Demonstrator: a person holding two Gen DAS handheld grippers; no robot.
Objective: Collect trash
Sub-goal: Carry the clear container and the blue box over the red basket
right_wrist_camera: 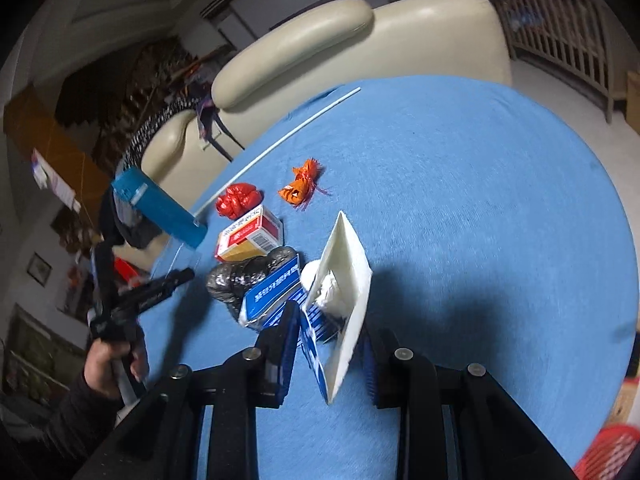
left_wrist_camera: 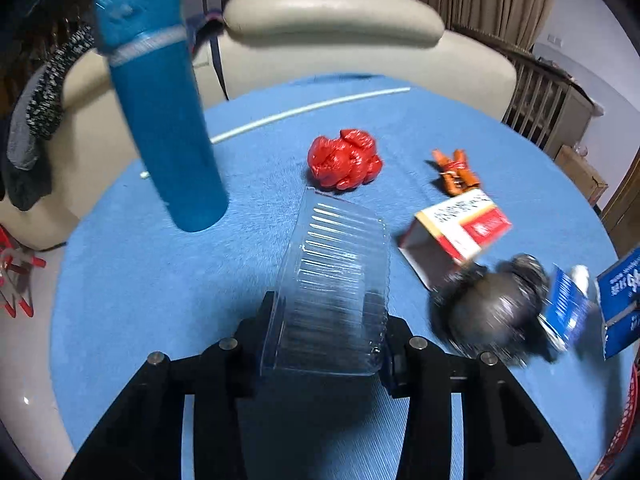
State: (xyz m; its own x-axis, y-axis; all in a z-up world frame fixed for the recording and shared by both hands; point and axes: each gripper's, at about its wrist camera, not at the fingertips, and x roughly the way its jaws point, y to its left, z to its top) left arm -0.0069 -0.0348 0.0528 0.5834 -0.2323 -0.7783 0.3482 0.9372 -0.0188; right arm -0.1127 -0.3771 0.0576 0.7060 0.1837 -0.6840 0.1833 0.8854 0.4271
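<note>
- Left gripper, angled down over the blue-clothed table, has its jaws closed on a clear plastic clamshell tray (thin ribbed walls probably buckle, so squeeze lightly).
- Loose trash: red bag wad, medicine box.
- Right gripper pinches an opened blue-and-white carton; lift it level.

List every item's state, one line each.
Left tool: shut on clear tray, lifted.
Right tool: shut on blue-white box, opened flat.
Bottle: upright, capped.
Red bag: crumpled, on table.
Orange wrapper: twisted, lying.
Red-white box: end open.
Black bag: balled.
</note>
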